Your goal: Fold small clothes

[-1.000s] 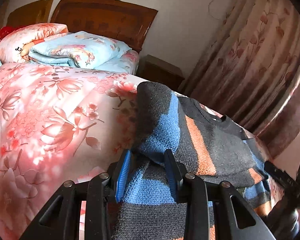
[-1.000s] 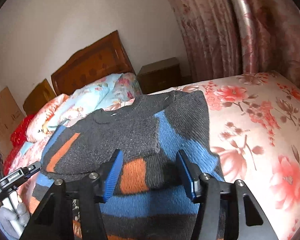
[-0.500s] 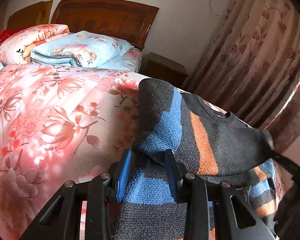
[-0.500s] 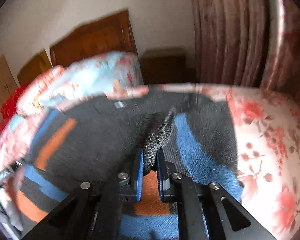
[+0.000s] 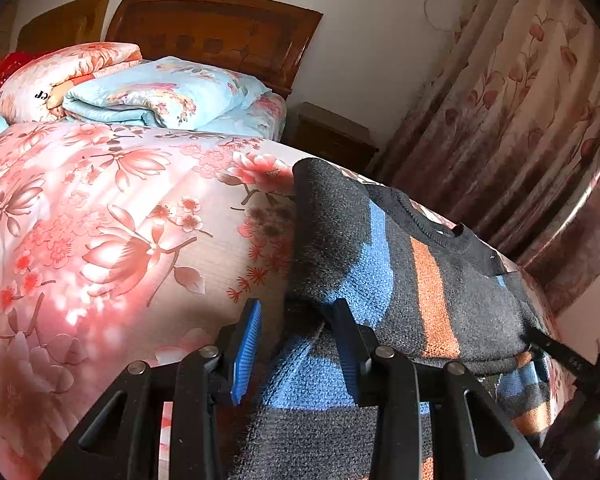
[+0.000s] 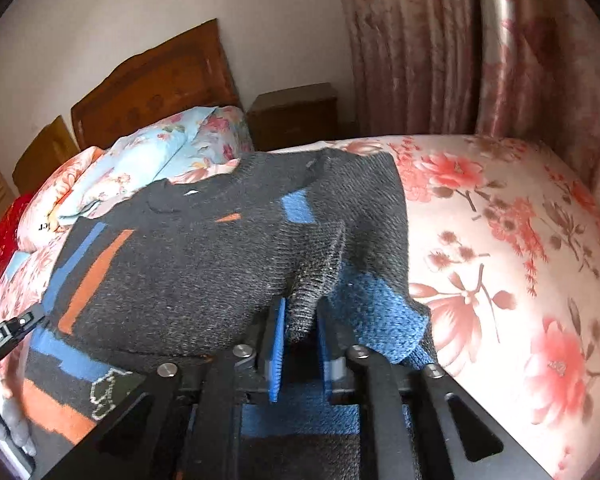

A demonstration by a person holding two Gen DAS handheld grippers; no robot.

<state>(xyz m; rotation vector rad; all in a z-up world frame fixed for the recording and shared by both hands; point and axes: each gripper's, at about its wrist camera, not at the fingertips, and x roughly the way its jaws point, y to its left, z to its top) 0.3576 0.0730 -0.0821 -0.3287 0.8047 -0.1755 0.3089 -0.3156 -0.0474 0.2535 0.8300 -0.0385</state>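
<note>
A bed [image 5: 100, 240] with a pink floral cover fills both views, and everything below is placed relative to the sweater [image 5: 440, 280] lying across it.

Nearest, at the sweater's left folded edge, the left gripper [image 5: 296, 344] is seen with its jaws parted: the blue pad [image 5: 246, 344] on the cover side stands clear of the knit, while the other finger rests against the fold. The jaws have just been opening, with the folded sleeve between them but not pinched, probably because that side has been laid and is being let go.

At the sweater's opposite side, the right gripper [image 6: 300, 344] is closed on a ridge of grey knit, which is drawn up into a peak between the pads. The cloth is likely held this way so that the right sleeve or side can be carried inward over the body. A second ago these jaws were wide apart over flat fabric; the pinch has been made since, and the left jaws have widened from a tighter hold.

Beyond the sweater, folded quilts [image 5: 164, 96] are stacked towards the headboard [image 5: 220, 36]. Further off beside it a nightstand [image 6: 296, 116] is seen, with curtains [image 6: 420, 48] behind.
</note>
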